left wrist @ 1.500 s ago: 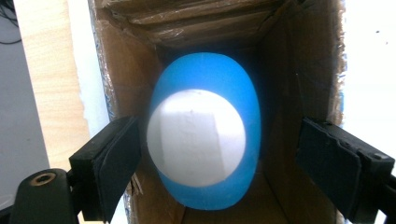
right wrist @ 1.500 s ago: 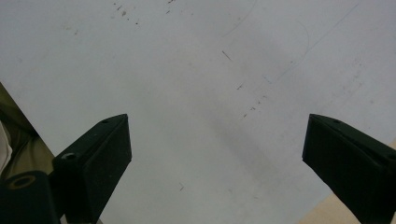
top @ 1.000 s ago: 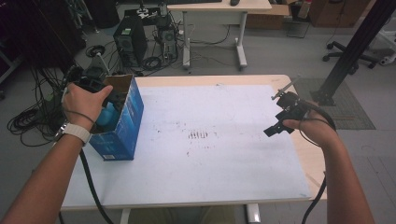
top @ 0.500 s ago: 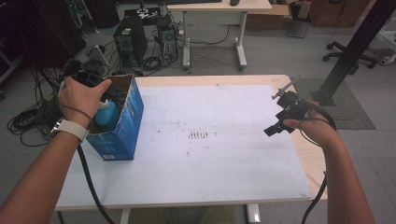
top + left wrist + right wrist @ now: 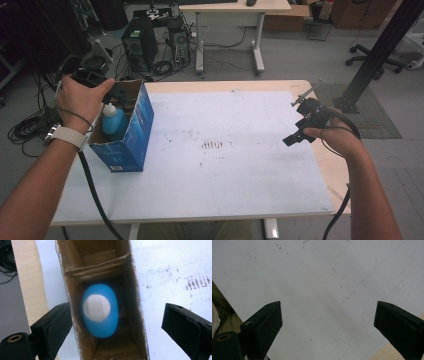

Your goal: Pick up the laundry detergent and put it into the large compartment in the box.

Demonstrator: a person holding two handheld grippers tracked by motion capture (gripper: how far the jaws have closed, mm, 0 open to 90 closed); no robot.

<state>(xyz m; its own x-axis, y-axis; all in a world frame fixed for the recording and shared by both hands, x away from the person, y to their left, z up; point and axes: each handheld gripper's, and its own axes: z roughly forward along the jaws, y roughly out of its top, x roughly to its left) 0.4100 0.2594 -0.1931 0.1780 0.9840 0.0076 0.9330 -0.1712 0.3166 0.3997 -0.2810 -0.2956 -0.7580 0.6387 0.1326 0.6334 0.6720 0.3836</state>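
A blue cardboard box [image 5: 134,131] stands open-topped at the left of the white sheet. Inside it a light blue bottle [image 5: 114,123] with a white cap stands upright. My left gripper [image 5: 116,95] hangs over the box's mouth, pointing down. In the left gripper view its jaws stand wide open on either side of the box [image 5: 117,350], above the bottle [image 5: 100,312] and clear of it. My right gripper [image 5: 301,131] hovers open over the sheet's right edge, and the right gripper view has bare sheet between the jaws of the right gripper [image 5: 328,312].
The white sheet [image 5: 225,170] covers most of the wooden table [image 5: 327,165], with dark smudges [image 5: 214,145] near its middle. Behind the table are a computer tower [image 5: 136,42], cables on the floor, another desk [image 5: 235,7] and a black pole [image 5: 372,55] at the right.
My left hand has lifted a little above the box, and more of the bottle shows inside it. The right hand has stayed where it was.
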